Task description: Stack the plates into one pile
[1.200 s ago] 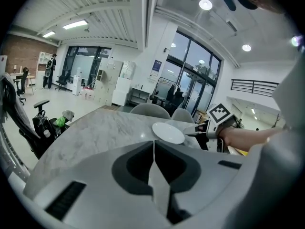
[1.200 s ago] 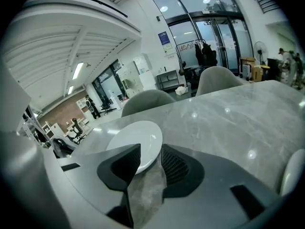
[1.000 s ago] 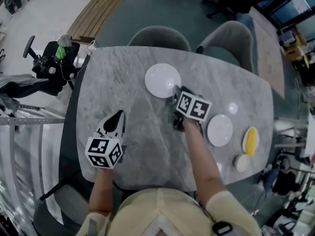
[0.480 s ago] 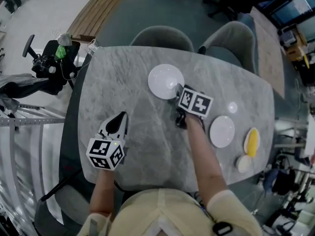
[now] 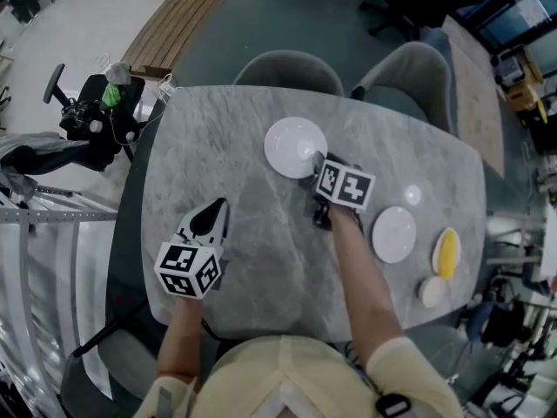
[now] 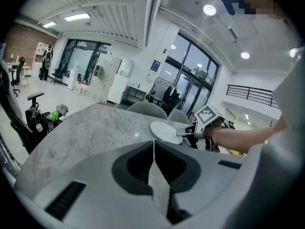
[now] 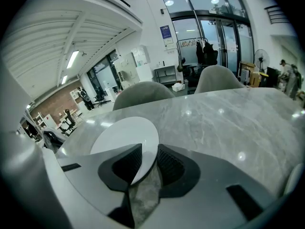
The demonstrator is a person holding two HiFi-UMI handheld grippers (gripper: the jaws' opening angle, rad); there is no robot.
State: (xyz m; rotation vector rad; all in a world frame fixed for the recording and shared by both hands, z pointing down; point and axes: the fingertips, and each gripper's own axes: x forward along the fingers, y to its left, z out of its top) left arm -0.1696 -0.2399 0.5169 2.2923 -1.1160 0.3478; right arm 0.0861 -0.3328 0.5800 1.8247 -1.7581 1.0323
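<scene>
Two white plates lie on the grey marble table (image 5: 218,146). The far plate (image 5: 294,144) (image 7: 125,136) (image 6: 166,131) lies at the middle back, and the second plate (image 5: 394,234) lies to the right. My right gripper (image 5: 312,167) (image 7: 145,150) (image 6: 185,133) has the far plate's near rim between its jaws. They are closing, and a gap still shows beside the rim. My left gripper (image 5: 211,209) (image 6: 153,146) hovers over the table's left part, shut on nothing, apart from both plates.
A yellow item (image 5: 445,251) and a small cream disc (image 5: 428,290) lie near the table's right edge. Two grey chairs (image 5: 290,66) (image 5: 411,70) stand at the far side. A scooter-like device (image 5: 83,116) is on the floor at left.
My right gripper has edged a little further onto the far plate's near rim. The left gripper has stayed where it was.
</scene>
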